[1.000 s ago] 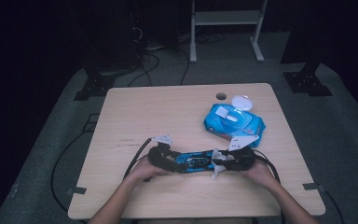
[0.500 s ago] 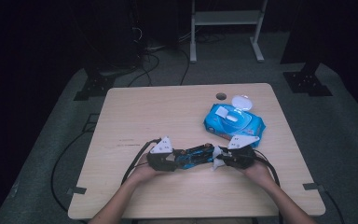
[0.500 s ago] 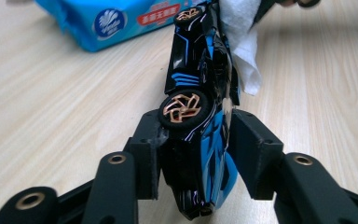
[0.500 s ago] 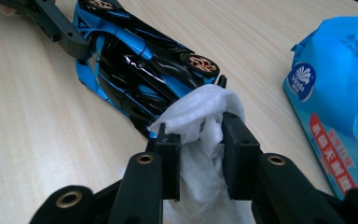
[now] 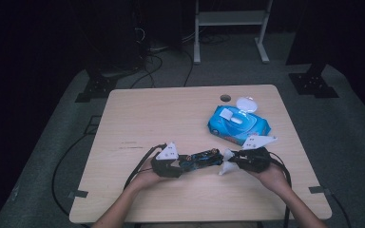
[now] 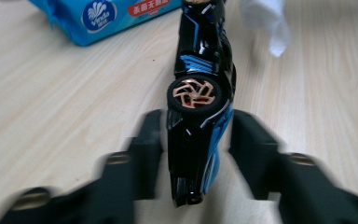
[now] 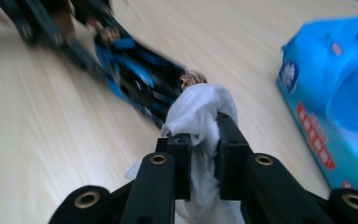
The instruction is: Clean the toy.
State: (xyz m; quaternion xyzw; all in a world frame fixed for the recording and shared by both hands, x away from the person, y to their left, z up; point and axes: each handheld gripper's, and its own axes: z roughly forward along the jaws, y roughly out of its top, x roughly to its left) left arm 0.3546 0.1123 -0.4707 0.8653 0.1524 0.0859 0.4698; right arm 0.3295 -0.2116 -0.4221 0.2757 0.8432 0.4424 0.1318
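Observation:
A black and blue toy car (image 5: 200, 159) hangs between both hands near the table's front edge. My left gripper (image 6: 196, 140) is shut on the car (image 6: 198, 93) at one end, with a copper-spoked wheel facing the camera. Its jaws have just eased open a little, and the car is still touching both pads. My right gripper (image 7: 200, 135) is shut on a crumpled white wipe (image 7: 198, 109). Its jaws have just been closing on the wipe. The wipe presses against the car's other end (image 7: 135, 77).
A blue pack of wet wipes (image 5: 237, 124), lid flipped open, lies right of centre just behind my right gripper (image 5: 233, 164). The wooden table (image 5: 171, 109) has a small round hole (image 5: 225, 98) near its far edge. Cables trail from both grippers over the front edge.
The right gripper with the wipe has risen slightly against the car's end. The car now tilts a little. The left hand has stayed about where it was.

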